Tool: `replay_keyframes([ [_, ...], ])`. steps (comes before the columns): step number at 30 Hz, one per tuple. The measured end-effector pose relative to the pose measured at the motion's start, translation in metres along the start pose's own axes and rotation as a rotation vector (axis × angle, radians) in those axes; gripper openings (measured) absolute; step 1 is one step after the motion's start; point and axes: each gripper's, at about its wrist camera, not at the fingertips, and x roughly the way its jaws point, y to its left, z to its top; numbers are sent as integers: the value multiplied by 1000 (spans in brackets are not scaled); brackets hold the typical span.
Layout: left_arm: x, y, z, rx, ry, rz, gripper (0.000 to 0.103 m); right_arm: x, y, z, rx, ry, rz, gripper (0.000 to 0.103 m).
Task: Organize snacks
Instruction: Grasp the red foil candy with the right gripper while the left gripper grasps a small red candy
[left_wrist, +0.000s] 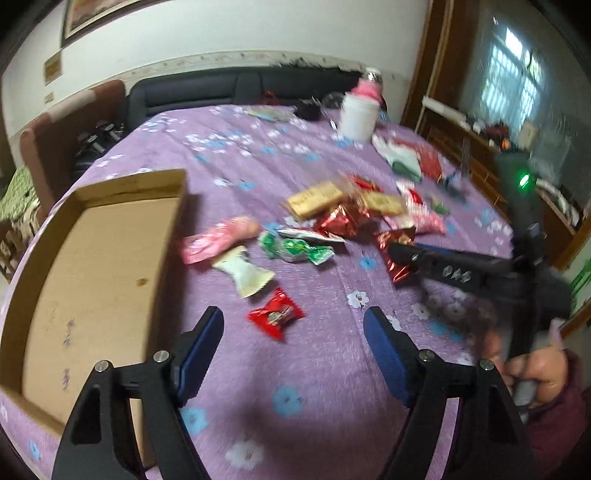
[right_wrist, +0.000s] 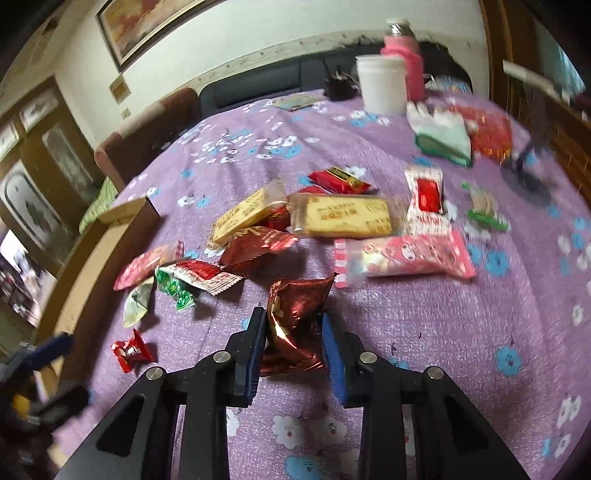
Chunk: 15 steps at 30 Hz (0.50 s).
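A pile of wrapped snacks lies on the purple flowered cloth (left_wrist: 325, 362). An open cardboard box (left_wrist: 92, 273) sits at the left. My left gripper (left_wrist: 293, 325) is open and empty, just in front of a small red candy (left_wrist: 276, 313). My right gripper (right_wrist: 294, 325) is shut on a dark red foil snack packet (right_wrist: 295, 314), seen from the left wrist view too (left_wrist: 397, 254). Nearby lie a pink packet (right_wrist: 402, 256), yellow biscuit packs (right_wrist: 347, 216), a green candy (left_wrist: 299, 249) and a white packet (left_wrist: 245, 273).
A white tub (left_wrist: 357, 117) and a pink bottle (right_wrist: 404, 59) stand at the far edge. A white-green glove (right_wrist: 443, 136) and red bag (right_wrist: 487, 133) lie at the right. A dark sofa (left_wrist: 229, 88) stands behind the table.
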Motion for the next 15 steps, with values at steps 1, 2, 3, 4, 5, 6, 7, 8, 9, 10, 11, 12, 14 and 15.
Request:
replay_keyframes([
  [1,8,-1,2,9,12,6,72,-1,-2,1,7,0,6,32],
  [2,16,-3,4,17,30,10,63,-2,-3,2,7,-1,7,32],
  [3,24,-3,5,17,53,14,58,-3,-2,2,3,-2,9,32],
  [4,30,-2,6,8,69,18,58,-3,-1,2,0,-1,13,32],
  [5,36,-1,6,-1,79,26,57,-2,0,2,-3,2,18,32],
  [6,40,0,6,-7,83,35,57,-3,0,0,-5,5,20,32],
  [7,44,3,6,-13,90,48,57,-4,2,-3,-6,7,21,32],
  [8,48,4,7,-17,98,57,57,-3,3,-3,-6,10,20,32],
  [9,53,6,7,-20,111,65,57,-1,4,-4,-7,12,19,32],
  [10,56,7,5,-22,124,69,57,0,4,-4,-4,14,19,32],
  [11,57,6,4,-13,116,79,57,0,4,-4,-2,17,19,32],
  [12,56,4,2,2,113,85,53,1,2,-5,-1,18,17,32],
  [14,53,2,1,13,101,103,21,2,1,-5,4,19,14,32],
  [15,51,3,1,9,98,90,21,2,1,-5,4,18,13,32],
])
